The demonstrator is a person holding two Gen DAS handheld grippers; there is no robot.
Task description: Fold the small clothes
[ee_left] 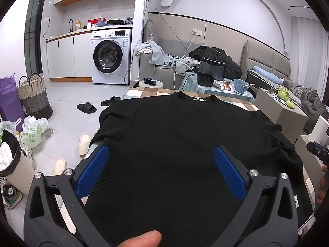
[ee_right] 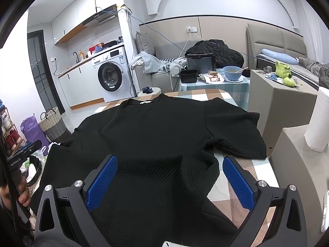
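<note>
The black shirt (ee_left: 174,135) has its hem cut off below, and hides most of the checked tabletop (ee_right: 242,187).

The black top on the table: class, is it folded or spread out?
Spread out. The black top lies flat on the checked table, both short sleeves out to the sides, collar at the far edge; no fold made yet.

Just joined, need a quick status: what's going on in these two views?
A person holds a gripper in each hand over a black shirt spread flat on a checked table, collar away from them. The left gripper and right gripper are both open, poised over the near hem, left one above the left part and right one near the right edge. Neither has pinched the cloth. No fold is made yet; both sleeves lie out to the sides.
</note>
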